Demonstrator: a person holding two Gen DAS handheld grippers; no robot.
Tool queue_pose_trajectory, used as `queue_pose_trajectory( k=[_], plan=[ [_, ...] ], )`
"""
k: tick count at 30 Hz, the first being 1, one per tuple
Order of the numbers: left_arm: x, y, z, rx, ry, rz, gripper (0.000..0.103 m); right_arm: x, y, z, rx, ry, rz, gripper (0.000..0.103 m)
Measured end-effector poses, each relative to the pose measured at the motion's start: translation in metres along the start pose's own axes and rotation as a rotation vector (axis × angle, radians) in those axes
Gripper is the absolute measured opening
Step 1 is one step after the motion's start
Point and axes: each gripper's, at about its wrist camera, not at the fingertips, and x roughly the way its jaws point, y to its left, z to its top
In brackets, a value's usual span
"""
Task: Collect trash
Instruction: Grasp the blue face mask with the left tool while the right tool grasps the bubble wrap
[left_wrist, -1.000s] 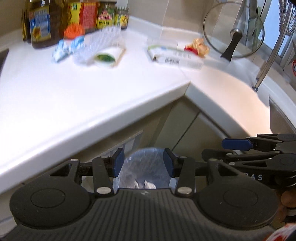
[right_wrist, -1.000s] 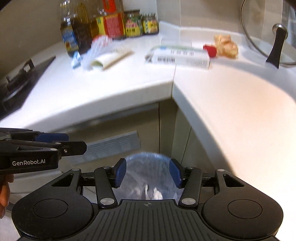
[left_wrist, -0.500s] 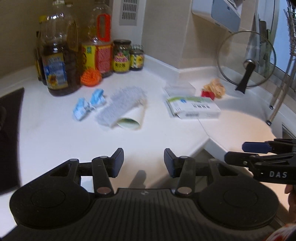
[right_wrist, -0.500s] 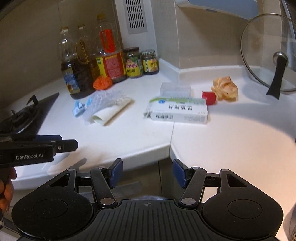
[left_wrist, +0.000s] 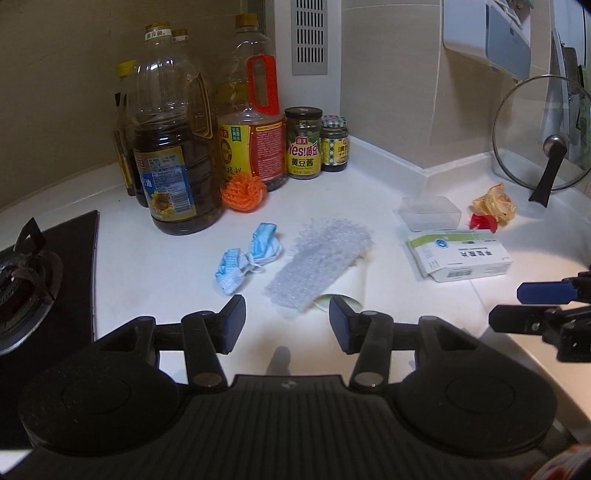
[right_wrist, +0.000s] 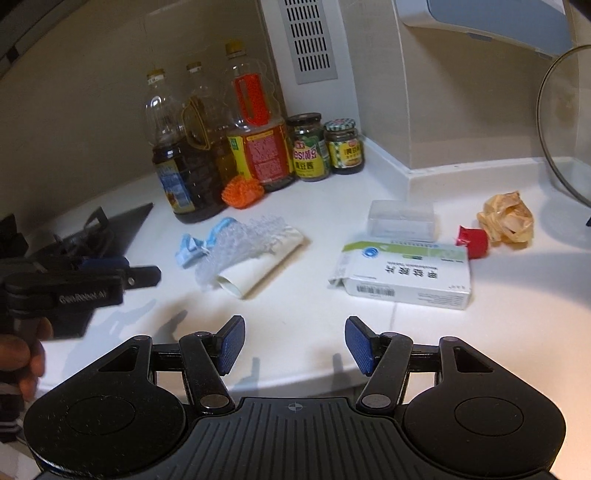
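Trash lies on the white counter (left_wrist: 166, 266): a crumpled blue face mask (left_wrist: 245, 260), bubble wrap (left_wrist: 321, 264) over a paper cup (right_wrist: 258, 264), a white and green medicine box (left_wrist: 460, 258), a clear plastic box (left_wrist: 430, 212), a red scrap (right_wrist: 472, 240) and a crumpled yellow wrapper (right_wrist: 506, 218). My left gripper (left_wrist: 286, 321) is open and empty, just short of the bubble wrap. My right gripper (right_wrist: 293, 343) is open and empty over the counter's front edge, short of the medicine box (right_wrist: 406, 275).
Oil bottles (left_wrist: 173, 155), sauce jars (left_wrist: 303, 144) and an orange scrubber (left_wrist: 243, 192) stand at the back. A gas hob (left_wrist: 33, 280) is on the left. A glass pot lid (left_wrist: 543, 140) leans at the back right.
Both grippers have risen from above the blue-lined trash bin below the counter to counter height and moved toward the trash. Both stay open and empty.
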Motion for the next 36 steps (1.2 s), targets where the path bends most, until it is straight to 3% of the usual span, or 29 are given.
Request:
queue_pose_trajectory(
  k=[16, 26, 28, 30, 32, 33, 34, 36],
  plan=[
    [0.083, 0.075, 0.031, 0.193, 0.037, -0.13, 0.047, 0.1, 0.06, 0.03, 0.225, -0.069, -0.067, 0.06],
    [0.115, 0.084, 0.033, 0.23, 0.077, -0.206, 0.047, 0.139, 0.064, 0.037, 0.278, -0.078, -0.123, 0.06],
    [0.118, 0.082, 0.033, 0.242, 0.079, -0.218, 0.046, 0.141, 0.064, 0.039, 0.277, -0.076, -0.13, 0.055],
    [0.122, 0.08, 0.033, 0.247, 0.086, -0.227, 0.045, 0.143, 0.064, 0.041, 0.274, -0.068, -0.137, 0.037],
    [0.125, 0.079, 0.032, 0.251, 0.094, -0.232, 0.036, 0.145, 0.064, 0.041, 0.264, -0.064, -0.148, 0.028],
    [0.125, 0.079, 0.032, 0.25, 0.095, -0.236, 0.032, 0.145, 0.065, 0.042, 0.26, -0.062, -0.147, 0.017],
    [0.125, 0.079, 0.032, 0.248, 0.098, -0.238, 0.024, 0.146, 0.065, 0.042, 0.254, -0.062, -0.151, 0.011],
    [0.124, 0.079, 0.032, 0.249, 0.094, -0.233, 0.019, 0.145, 0.066, 0.043, 0.24, -0.068, -0.157, 0.008]
  ],
)
